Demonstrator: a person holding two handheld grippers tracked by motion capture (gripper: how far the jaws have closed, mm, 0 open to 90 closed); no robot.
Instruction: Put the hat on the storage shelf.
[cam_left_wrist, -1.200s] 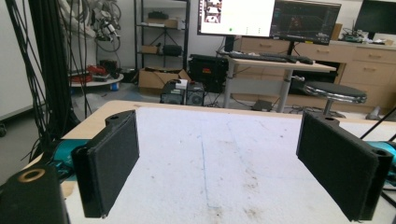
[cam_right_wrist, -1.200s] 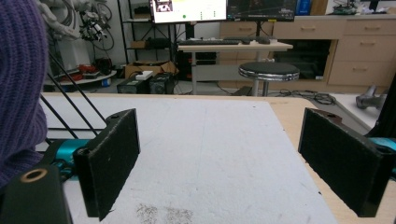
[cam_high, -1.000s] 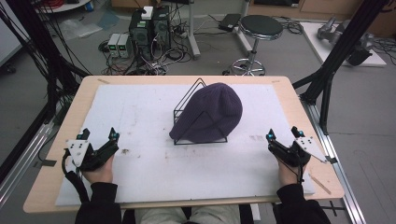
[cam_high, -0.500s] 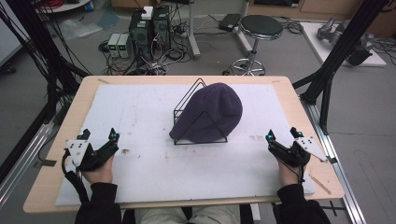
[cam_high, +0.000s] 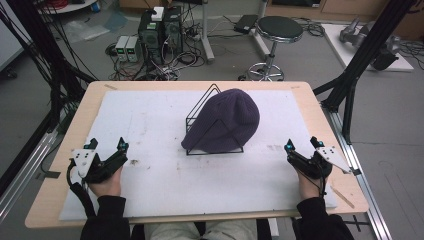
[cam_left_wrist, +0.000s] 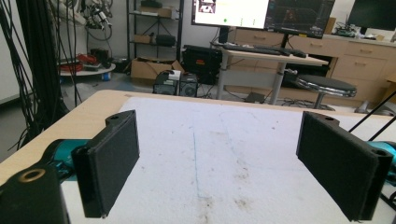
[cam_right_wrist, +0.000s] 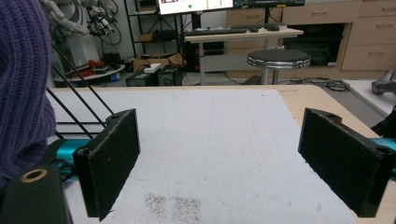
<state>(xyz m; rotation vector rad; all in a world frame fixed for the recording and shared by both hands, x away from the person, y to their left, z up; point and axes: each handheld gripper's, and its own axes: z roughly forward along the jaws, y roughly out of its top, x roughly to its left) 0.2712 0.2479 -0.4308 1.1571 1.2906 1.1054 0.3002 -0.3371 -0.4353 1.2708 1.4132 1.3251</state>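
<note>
High view shows a purple knitted beanie (cam_high: 227, 122) draped over a black wire rack (cam_high: 202, 107) near the middle of the bench (cam_high: 60, 165), a little toward the far edge, on a white foam sheet (cam_high: 150, 130) that covers most of the top. The hat's crown leans toward the right edge, and its lower rim hangs down over the rack's near bar.

The left tool (cam_high: 106, 146) rests near the near-left corner and the right tool (cam_high: 302, 145) near the near-right corner, both well apart from the hat. In the left gripper view the left tool's two black jaws stand spread wide with nothing between them, and the right gripper view shows the same for the right tool, with purple ribbed knit (cam_right_wrist: 21, 84) and thin rack wires (cam_right_wrist: 81, 109) at its left side.

The beanie looks light, soft and floppy; it should fold and stretch under a pinch rather than keep its shape. The ribbed knit seems grippy, not slippery, and nothing about it is fragile. The likely snag is the yarn catching on the wire as it lifts. The best hold is probably the thick lower rim on the near side, pinched by one tool, with the other steadying the light rack so it does not lift along.
</note>
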